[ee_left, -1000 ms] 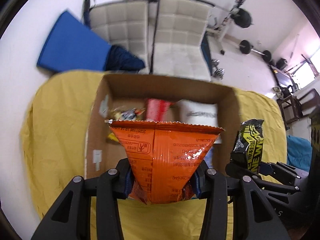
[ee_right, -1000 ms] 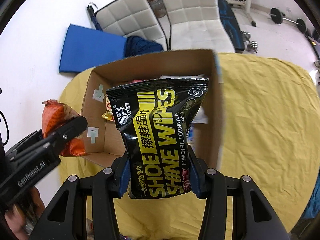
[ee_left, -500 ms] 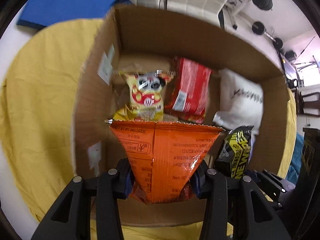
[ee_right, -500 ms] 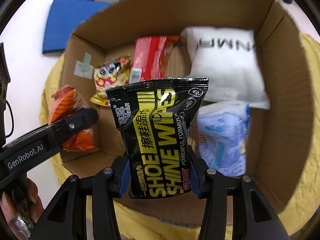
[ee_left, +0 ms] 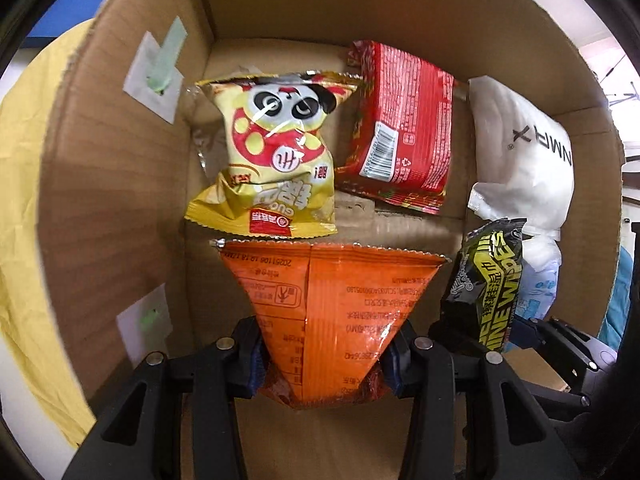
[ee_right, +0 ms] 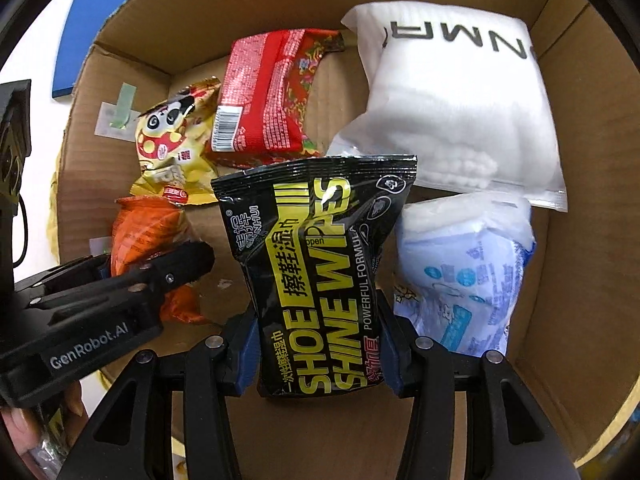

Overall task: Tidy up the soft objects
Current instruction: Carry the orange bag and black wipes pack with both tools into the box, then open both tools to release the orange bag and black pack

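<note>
dropped deeper into the cardboard box [ee_left: 120,200] since a second before, walls filling both views. left gripper [ee_left: 324,364] pinched on the orange snack bag [ee_left: 332,304], right gripper [ee_right: 320,356] pinched on the black shoe wipes pack [ee_right: 320,264], both held low inside. just right, blue-white pack [ee_right: 464,276]. farther, panda bag [ee_left: 276,152], red packet [ee_left: 404,128], white pouch [ee_right: 452,96] lay on the floor.
</note>
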A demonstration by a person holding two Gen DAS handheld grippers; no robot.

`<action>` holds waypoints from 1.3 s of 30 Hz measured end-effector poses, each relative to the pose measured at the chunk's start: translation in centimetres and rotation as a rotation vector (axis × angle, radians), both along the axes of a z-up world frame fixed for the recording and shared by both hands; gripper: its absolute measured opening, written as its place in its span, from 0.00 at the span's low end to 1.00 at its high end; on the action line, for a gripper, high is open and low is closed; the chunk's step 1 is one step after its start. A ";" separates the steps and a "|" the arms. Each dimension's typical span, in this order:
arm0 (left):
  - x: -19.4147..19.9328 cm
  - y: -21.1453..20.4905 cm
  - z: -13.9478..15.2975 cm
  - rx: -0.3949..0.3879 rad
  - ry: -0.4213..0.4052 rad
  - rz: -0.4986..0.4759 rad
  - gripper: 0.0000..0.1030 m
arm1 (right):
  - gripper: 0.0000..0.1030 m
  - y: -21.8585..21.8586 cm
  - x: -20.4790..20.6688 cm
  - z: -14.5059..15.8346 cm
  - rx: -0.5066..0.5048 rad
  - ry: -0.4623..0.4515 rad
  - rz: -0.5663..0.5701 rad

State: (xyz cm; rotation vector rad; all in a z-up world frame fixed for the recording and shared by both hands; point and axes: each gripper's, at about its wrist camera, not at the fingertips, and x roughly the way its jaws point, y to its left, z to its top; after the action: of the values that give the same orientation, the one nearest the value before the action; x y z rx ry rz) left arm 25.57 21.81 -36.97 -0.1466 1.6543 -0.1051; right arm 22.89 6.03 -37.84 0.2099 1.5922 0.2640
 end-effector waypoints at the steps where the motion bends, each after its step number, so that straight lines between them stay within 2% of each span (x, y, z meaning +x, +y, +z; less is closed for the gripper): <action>1: 0.0 -0.1 -0.2 -0.001 0.002 0.000 0.41 | 0.51 0.3 0.1 -0.2 -0.003 0.002 0.000; 15: -0.8 -1.4 -1.3 0.049 0.010 -0.020 0.45 | 0.55 1.1 0.1 -1.8 -0.062 0.001 0.012; 17: -0.8 -1.4 -1.0 0.050 0.009 -0.019 0.53 | 0.55 1.2 0.1 -1.5 -0.069 -0.003 0.014; 20: -0.9 -1.7 -0.2 0.059 -0.007 -0.012 0.54 | 0.57 1.4 0.1 -1.1 -0.085 -0.012 0.023; 21: -0.9 -1.9 0.1 0.064 -0.012 -0.011 0.55 | 0.61 1.3 0.0 -0.9 -0.092 -0.016 0.025; 23: -1.0 -2.2 0.6 0.073 -0.027 -0.008 0.68 | 0.68 1.1 0.0 -0.5 -0.106 -0.033 0.027; 25: -0.9 -2.1 1.6 0.073 -0.048 -0.002 0.75 | 0.70 0.8 0.1 0.1 -0.120 -0.049 0.025; 27: -1.0 -2.3 2.3 0.076 -0.070 0.006 0.76 | 0.73 0.4 0.0 0.7 -0.131 -0.061 0.023; 28: -1.1 -2.4 2.6 0.075 -0.077 0.008 0.80 | 0.75 0.3 0.0 0.8 -0.137 -0.067 0.024; 29: -1.1 -2.5 2.8 0.078 -0.083 0.011 0.89 | 0.81 0.1 0.0 1.1 -0.143 -0.076 0.022; 31: -1.3 -3.0 3.4 0.093 -0.104 0.007 0.97 | 0.90 -0.3 -0.3 1.4 -0.156 -0.088 0.022; 33: -1.5 -3.3 4.0 0.118 -0.129 0.007 0.98 | 0.95 -0.9 -0.4 1.6 -0.166 -0.098 0.015; 36: -1.9 -3.7 4.8 0.112 -0.140 0.017 0.98 | 1.00 -1.7 -0.6 1.8 -0.173 -0.100 0.002; 39: -2.3 -4.0 5.8 0.111 -0.158 0.026 0.98 | 1.00 -1.6 -1.0 3.0 -0.180 -0.115 -0.010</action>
State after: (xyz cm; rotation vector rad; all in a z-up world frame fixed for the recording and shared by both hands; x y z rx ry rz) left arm 23.29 17.84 -31.14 -0.0741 1.4959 -0.0048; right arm 21.93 4.40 -34.85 0.0623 1.4905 0.1221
